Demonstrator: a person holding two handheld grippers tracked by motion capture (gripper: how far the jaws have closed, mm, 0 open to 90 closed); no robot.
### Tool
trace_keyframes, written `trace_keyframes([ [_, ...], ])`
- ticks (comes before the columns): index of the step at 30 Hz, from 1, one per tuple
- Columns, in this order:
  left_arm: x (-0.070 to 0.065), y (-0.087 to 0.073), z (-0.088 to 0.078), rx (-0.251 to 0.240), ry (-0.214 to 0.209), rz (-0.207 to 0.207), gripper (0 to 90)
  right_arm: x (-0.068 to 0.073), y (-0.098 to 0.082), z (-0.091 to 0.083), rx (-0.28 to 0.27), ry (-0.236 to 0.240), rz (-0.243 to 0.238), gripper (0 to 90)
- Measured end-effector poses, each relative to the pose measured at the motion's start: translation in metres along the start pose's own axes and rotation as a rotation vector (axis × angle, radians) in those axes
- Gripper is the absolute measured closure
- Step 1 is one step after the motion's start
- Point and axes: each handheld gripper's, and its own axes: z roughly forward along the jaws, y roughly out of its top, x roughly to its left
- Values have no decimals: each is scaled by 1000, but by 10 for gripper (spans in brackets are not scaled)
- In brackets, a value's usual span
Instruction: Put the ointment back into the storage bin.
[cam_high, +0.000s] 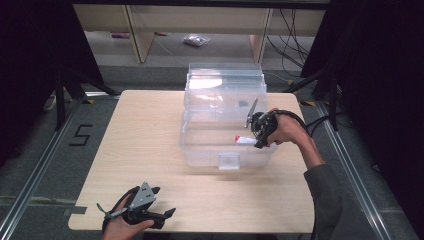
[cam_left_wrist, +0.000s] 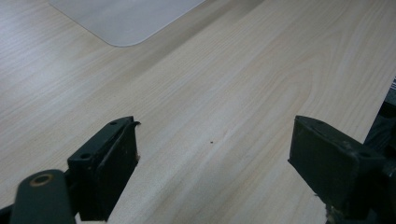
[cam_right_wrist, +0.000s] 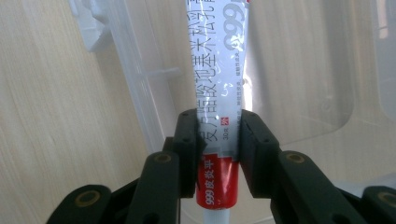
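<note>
A clear plastic box (cam_high: 227, 161) stands in the middle of the wooden table with its lid tipped up behind it. My right gripper (cam_high: 259, 142) reaches into the box from the right, shut on a white tube with a red end (cam_high: 244, 140). In the right gripper view the jaws (cam_right_wrist: 218, 126) pinch the tube (cam_right_wrist: 219, 70) near its red end, over the box's clear wall (cam_right_wrist: 135, 93). My left gripper (cam_high: 164, 202) lies near the table's front left edge, open, with only bare wood between its jaws (cam_left_wrist: 215, 135).
The table (cam_high: 145, 140) has bare wood left of the box and in front of it. A pale rounded corner of the box (cam_left_wrist: 126, 18) lies ahead of the left gripper. Dark stands and cables flank the table; shelving stands behind it.
</note>
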Motion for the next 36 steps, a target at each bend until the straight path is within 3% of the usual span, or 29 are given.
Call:
trace_keyframes([
  [3,0,0,0,-3,-5,-1,149,1,0,0,6,2,17,707],
  [4,0,0,0,-2,-8,-2,150,2,0,1,20,1,42,707],
  [7,0,0,1,-11,-10,-3,150,-1,0,3,13,7,8,706],
  [10,0,0,1,-9,-6,-4,149,1,0,5,27,7,35,706],
  [16,0,0,1,-11,-7,-4,149,-2,0,11,17,27,7,702],
  [19,1,-1,1,-9,-3,2,149,-3,-1,12,7,37,15,701],
  [24,1,0,1,-2,1,4,150,-3,-4,6,-10,20,45,688],
  [30,0,0,1,-5,-7,-2,150,-3,-6,-1,-24,9,44,673],
  [31,0,0,0,-4,-3,-2,149,-1,-5,-2,-17,10,75,671],
  [36,1,0,1,-1,1,5,149,-3,-4,-4,-30,-3,60,650],
])
